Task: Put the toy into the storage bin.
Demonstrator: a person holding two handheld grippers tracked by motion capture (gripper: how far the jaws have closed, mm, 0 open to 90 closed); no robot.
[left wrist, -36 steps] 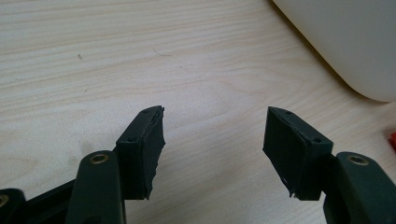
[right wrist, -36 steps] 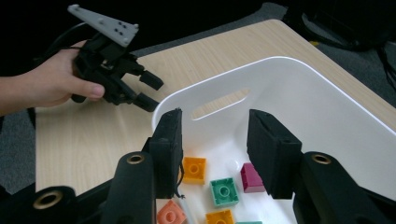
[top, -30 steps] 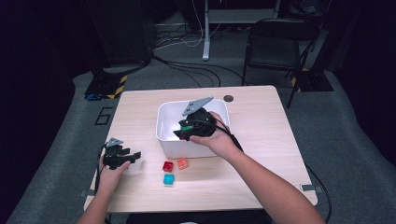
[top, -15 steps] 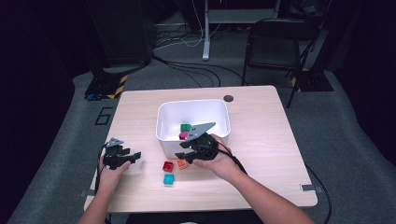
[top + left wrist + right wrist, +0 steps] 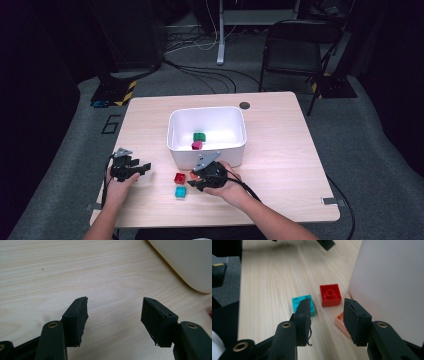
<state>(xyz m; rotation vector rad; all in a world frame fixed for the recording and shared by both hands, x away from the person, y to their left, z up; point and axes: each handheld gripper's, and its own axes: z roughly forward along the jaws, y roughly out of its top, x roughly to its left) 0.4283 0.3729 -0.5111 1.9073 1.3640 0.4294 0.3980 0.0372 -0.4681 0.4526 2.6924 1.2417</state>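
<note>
My right gripper point(image 5: 199, 181) hovers low over the table just in front of the white bin point(image 5: 235, 150). Its jaws are open with nothing between the pads, and they have just been closing a little. In the right gripper view a red brick point(image 5: 330, 295) lies just beyond the fingertips. A cyan brick point(image 5: 300, 304) is partly behind the left jaw, and an orange brick point(image 5: 340, 322) is beside the right jaw. In the high view the red brick point(image 5: 180, 178) and cyan brick point(image 5: 180, 192) lie left of that gripper. My left gripper point(image 5: 140, 168) rests open and empty at the table's left.
Inside the bin lie a green brick point(image 5: 199, 136) and a magenta brick point(image 5: 197, 145). The bin's wall point(image 5: 392, 285) stands close on the right of the right gripper. The bin's corner point(image 5: 185, 262) shows at the upper right of the left gripper view. A black chair point(image 5: 295, 50) stands beyond the table.
My right gripper came out from over the bin and dropped toward the near side, down to the loose bricks on the table. The left gripper stayed where it was.
</note>
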